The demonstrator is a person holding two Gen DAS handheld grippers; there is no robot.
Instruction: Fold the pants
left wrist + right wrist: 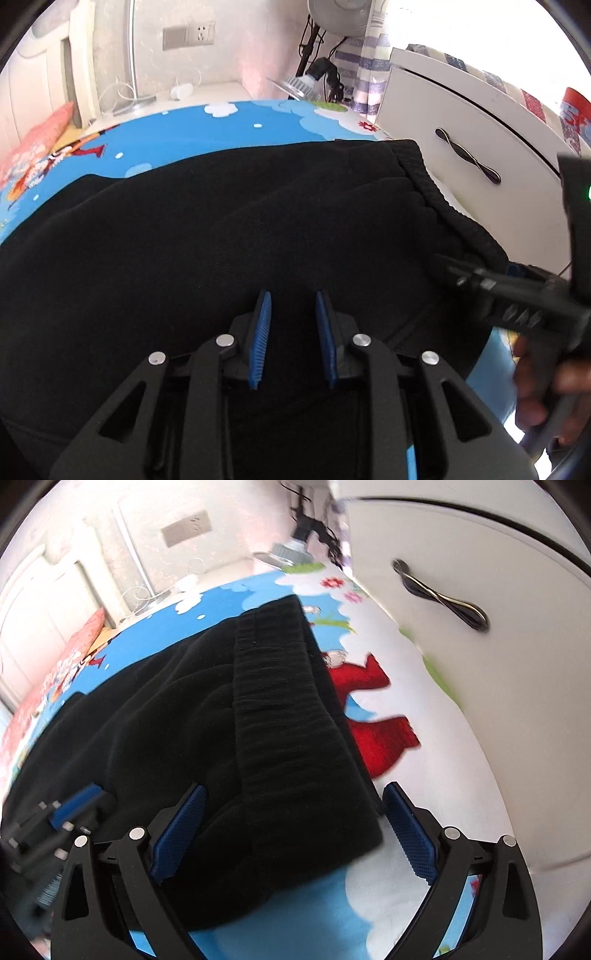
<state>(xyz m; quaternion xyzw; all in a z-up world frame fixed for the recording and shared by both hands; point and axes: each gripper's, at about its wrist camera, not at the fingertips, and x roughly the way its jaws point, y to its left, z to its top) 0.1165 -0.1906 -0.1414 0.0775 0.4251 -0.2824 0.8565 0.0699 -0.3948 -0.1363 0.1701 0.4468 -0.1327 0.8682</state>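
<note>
Black pants [229, 229] lie spread on a blue cartoon-print sheet [192, 125]. Their ribbed waistband [436, 192] runs along the right edge. My left gripper [293, 306] hovers over the middle of the pants, its blue pads a small gap apart with nothing between them. My right gripper [293, 812] is wide open, its jaws on either side of the near waistband corner [314, 812]; the pants [166, 720] stretch away to the left. The right gripper also shows in the left wrist view [480, 284], at the waistband's near end. The left gripper shows blurred in the right wrist view [70, 808].
A white cabinet with a dark twisted handle [469, 158] stands close on the right of the bed; it also shows in the right wrist view [439, 598]. A fan [343, 14], cables and a wall socket [188, 35] are at the back. A pink pillow [40, 136] lies far left.
</note>
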